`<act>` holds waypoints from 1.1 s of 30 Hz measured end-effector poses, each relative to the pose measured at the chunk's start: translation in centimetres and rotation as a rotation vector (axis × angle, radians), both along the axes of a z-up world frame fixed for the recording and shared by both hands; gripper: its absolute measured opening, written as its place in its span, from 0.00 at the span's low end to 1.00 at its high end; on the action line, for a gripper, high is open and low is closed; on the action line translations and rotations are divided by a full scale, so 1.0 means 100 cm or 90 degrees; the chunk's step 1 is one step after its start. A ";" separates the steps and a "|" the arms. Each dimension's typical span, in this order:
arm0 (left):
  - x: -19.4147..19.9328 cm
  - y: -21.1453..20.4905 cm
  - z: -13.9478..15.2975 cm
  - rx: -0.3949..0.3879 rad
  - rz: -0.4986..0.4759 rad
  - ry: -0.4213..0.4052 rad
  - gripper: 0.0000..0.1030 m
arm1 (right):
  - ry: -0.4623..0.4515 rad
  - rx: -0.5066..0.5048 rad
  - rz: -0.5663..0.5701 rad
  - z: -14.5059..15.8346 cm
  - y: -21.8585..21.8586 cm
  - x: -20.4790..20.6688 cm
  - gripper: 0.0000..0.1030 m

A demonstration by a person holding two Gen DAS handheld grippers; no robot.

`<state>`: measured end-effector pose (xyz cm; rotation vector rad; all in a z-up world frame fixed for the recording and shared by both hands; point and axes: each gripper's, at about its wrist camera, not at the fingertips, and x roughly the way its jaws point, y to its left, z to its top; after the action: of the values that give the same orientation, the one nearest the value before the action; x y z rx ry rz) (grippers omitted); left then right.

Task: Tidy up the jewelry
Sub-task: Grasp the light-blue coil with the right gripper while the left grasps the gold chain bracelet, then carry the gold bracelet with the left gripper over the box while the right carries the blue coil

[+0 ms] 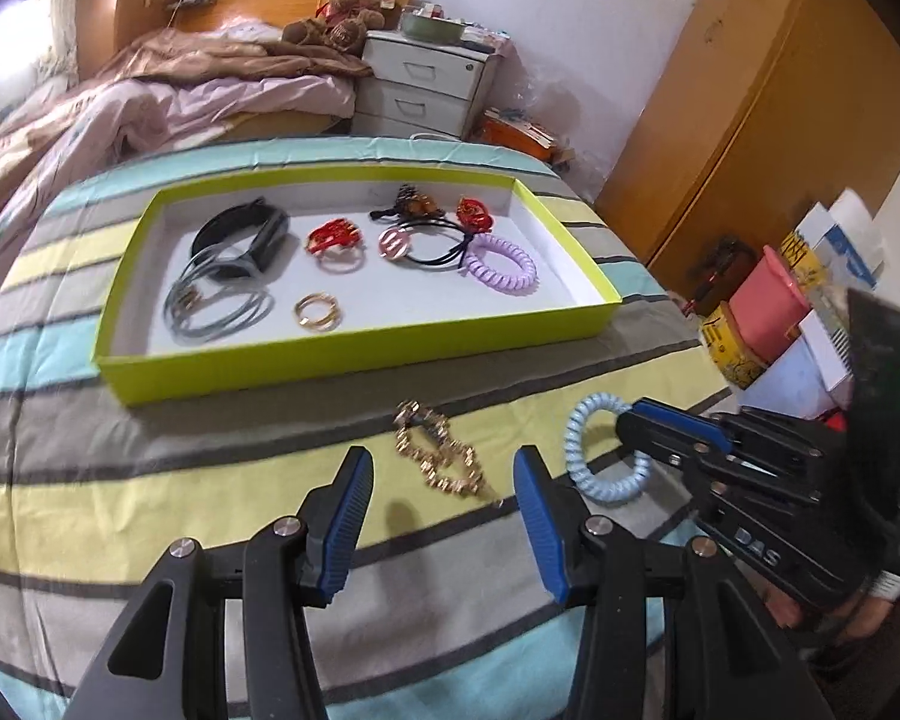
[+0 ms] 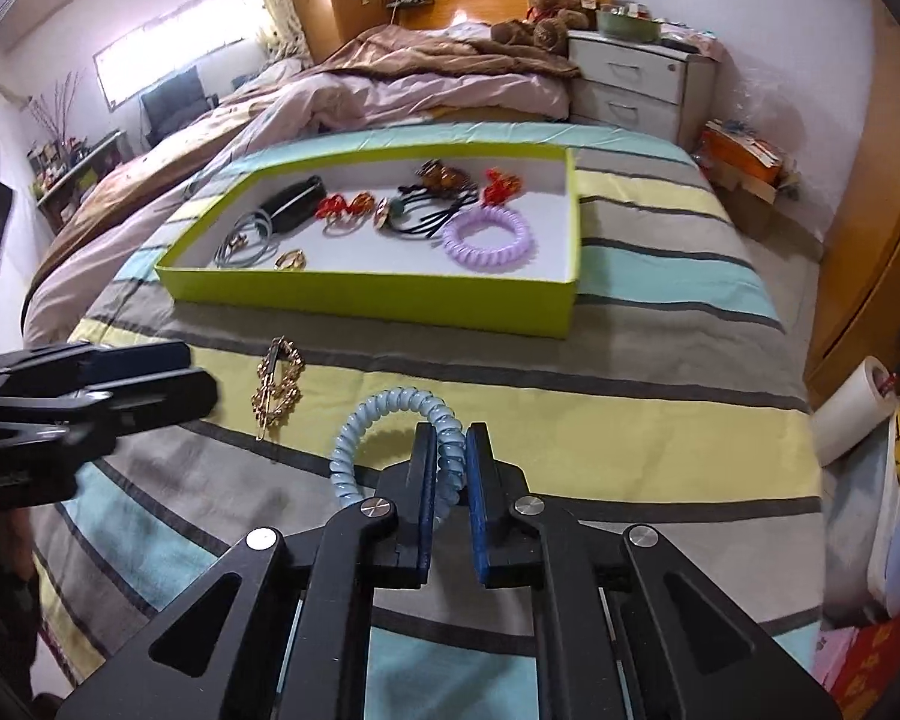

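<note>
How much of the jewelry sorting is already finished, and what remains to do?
Mostly done: the purple coil tie, grey bangles, gold rings and other pieces lie in the green tray. In hand: the right gripper is shut on the blue coil tie. Left: the gold hair clip on the bedspread, before the open left gripper.

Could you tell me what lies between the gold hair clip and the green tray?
Only bare striped bedspread separates the gold hair clip from the green tray; the right wrist view shows it.

Two coil ties (image 2: 390, 438), one tray (image 2: 378, 300)
</note>
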<state>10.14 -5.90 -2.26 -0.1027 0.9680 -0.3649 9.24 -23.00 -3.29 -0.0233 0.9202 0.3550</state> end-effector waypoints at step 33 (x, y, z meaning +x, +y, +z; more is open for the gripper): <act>0.021 -0.018 -0.023 0.139 0.038 -0.003 0.26 | -0.020 0.037 -0.015 0.007 -0.013 0.000 0.10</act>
<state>12.20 -7.70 -4.54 0.0679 0.9914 -0.2032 9.25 -24.29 -2.54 0.0356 0.8787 0.3581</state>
